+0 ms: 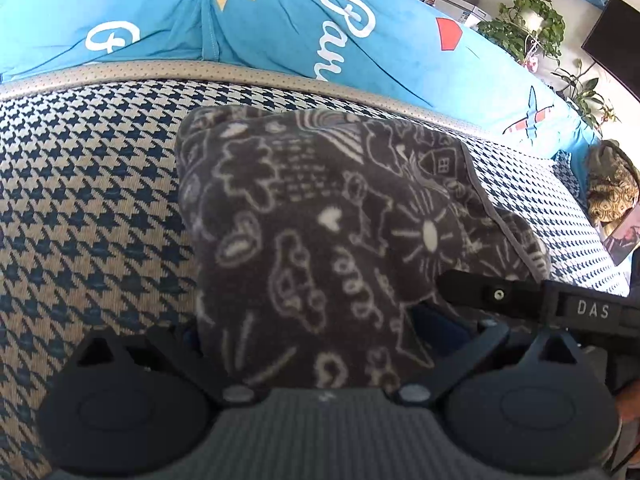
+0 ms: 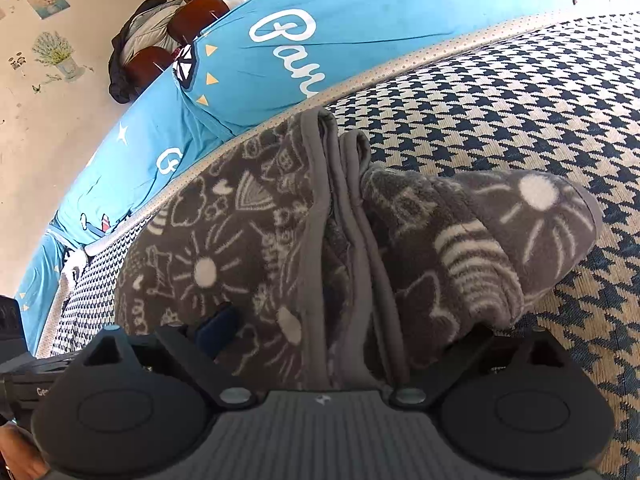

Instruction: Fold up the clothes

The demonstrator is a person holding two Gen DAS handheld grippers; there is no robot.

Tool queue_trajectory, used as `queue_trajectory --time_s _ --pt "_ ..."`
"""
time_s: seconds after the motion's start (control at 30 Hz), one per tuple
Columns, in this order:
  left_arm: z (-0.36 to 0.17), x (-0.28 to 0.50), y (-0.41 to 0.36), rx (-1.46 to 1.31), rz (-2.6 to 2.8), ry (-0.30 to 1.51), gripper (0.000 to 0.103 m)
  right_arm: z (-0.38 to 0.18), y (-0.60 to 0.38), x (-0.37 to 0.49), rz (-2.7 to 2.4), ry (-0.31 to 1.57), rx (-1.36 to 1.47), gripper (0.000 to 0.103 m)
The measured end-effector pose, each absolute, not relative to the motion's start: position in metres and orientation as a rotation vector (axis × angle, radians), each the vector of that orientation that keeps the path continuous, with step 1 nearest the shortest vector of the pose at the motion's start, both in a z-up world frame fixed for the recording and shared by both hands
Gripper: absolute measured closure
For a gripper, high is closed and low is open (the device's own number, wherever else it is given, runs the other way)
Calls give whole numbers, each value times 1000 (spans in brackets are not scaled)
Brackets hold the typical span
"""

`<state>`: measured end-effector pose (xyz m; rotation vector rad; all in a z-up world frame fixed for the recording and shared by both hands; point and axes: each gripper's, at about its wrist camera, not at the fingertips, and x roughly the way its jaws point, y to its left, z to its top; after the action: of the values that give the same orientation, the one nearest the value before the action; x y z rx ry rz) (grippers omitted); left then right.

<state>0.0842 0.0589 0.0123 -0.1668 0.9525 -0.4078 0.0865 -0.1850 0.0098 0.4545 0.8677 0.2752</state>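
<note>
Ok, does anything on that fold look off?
Yes. In the right wrist view the grey fleece garment isn't squared: its piped edges bunch along the middle, and one lobe bulges sideways onto the houndstooth cover.

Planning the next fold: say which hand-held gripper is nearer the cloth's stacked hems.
Right. The right hand-held gripper straddles the stacked hems; the left hand-held gripper straddles the cloth beside them.

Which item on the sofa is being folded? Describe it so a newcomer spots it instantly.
Start at the sofa seat with the navy-and-cream houndstooth cover, in front of the bright blue cushions. Lying on that seat is a folded grey fleece garment. It alone carries white doodles: suns, hearts, clouds, with plain grey binding along its edges.
</note>
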Motion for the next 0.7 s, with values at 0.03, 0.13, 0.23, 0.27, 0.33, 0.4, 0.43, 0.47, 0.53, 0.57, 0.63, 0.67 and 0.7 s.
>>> queue_trajectory --time_s 0.03,0.13,0.23,0.27,0.33,0.4,0.43,0.47,0.53,0.57,0.63,0.67,0.7 --pt "14 83 57 -154 -407 945 4 10 -185 86 282 864 448 14" --pt "19 78 51 -120 -394 920 11 14 -183 85 297 845 422 30" --pt "27 72 46 -85 -374 892 18 21 -182 84 302 822 393 46" --pt "29 70 44 -74 -368 883 19 23 -182 84 301 817 386 51" --pt "34 67 41 -57 -356 870 22 26 -182 83 298 808 372 54" --pt "37 65 38 -47 -342 861 24 28 -181 83 296 802 357 56" --pt "39 64 38 -47 -336 857 26 29 -180 83 296 800 347 56" --pt "41 65 36 -48 -332 850 26 31 -180 82 295 794 338 57" --pt "47 64 36 -49 -327 828 27 36 -179 81 294 774 318 58" --pt "50 64 36 -46 -325 814 27 39 -179 80 296 760 310 58" --pt "57 62 36 -43 -322 787 27 45 -178 78 297 729 297 58" --pt "60 62 35 -41 -320 775 27 49 -178 78 296 714 291 58" --pt "63 61 34 -37 -317 763 27 52 -177 77 294 700 284 58"
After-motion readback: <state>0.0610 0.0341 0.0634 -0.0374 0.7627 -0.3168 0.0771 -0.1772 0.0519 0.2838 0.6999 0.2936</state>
